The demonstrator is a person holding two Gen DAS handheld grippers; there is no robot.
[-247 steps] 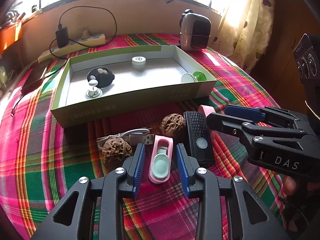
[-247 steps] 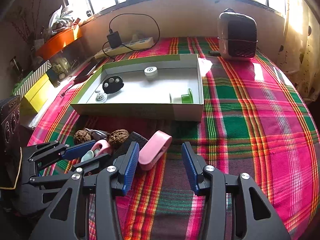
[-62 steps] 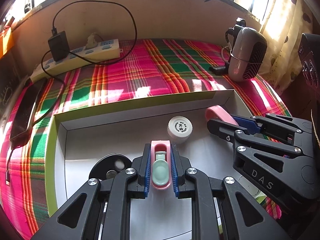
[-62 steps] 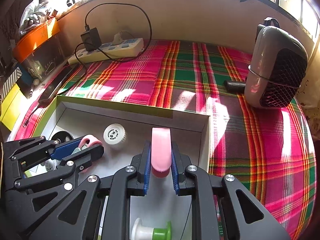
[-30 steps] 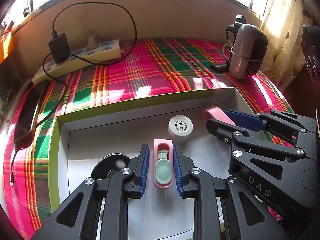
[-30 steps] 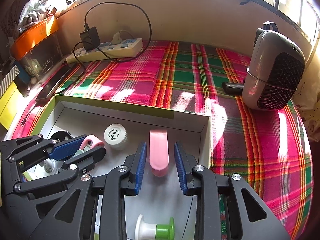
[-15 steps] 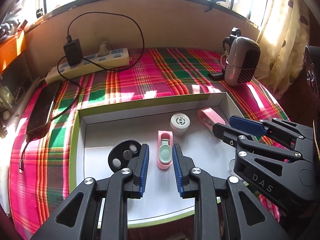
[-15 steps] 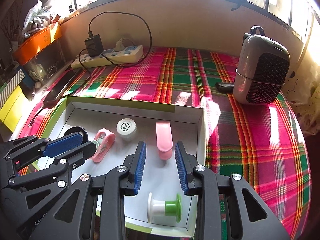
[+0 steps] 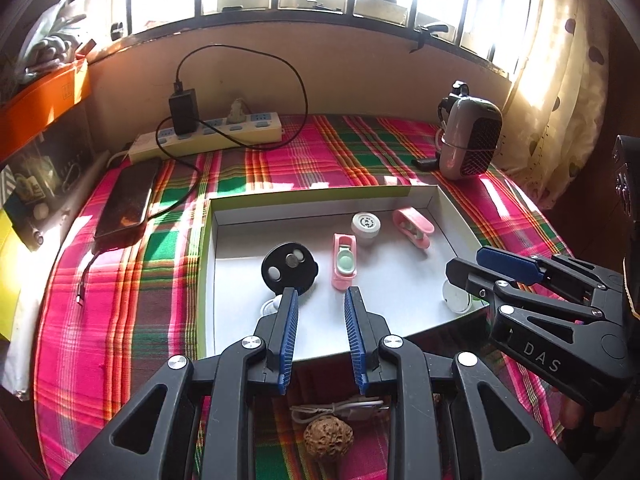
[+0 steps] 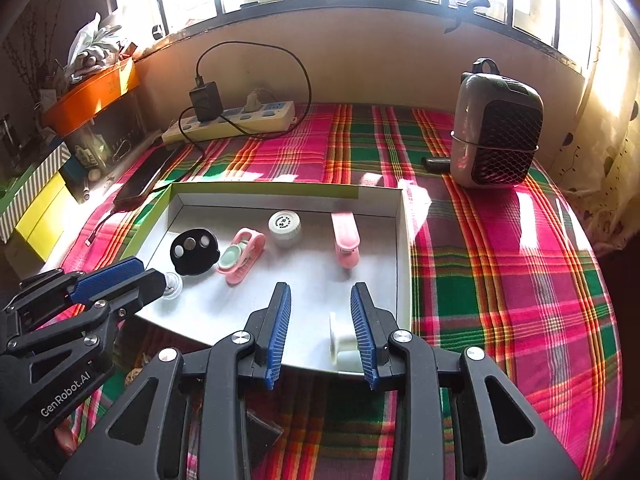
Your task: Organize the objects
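Observation:
A shallow white box with a green rim (image 9: 203, 248) (image 10: 405, 248) holds a pink case with a mint insert (image 9: 344, 262) (image 10: 239, 255), a pink clip (image 9: 413, 227) (image 10: 345, 240), a white cap (image 9: 365, 224) (image 10: 284, 226), a black disc (image 9: 289, 267) (image 10: 194, 254) and a white spool (image 10: 340, 343). My left gripper (image 9: 320, 300) hangs open over the box's near edge, apart from the pink case. The jaws of my right gripper (image 10: 320, 296) are opening with nothing pressed between them. The spool lies below them. A walnut (image 9: 328, 436) and a USB cable (image 9: 340, 406) lie outside the box.
A power strip (image 9: 208, 136) with a charger, a dark phone (image 9: 128, 200) and a small grey heater (image 10: 496, 132) sit on the plaid cloth beyond the box. A black gadget (image 10: 260, 428) lies under my right gripper. Orange and yellow containers stand at the left.
Both grippers have drawn back and up from the box, leaving the pink case and pink clip lying inside. The right jaws have spread wider.

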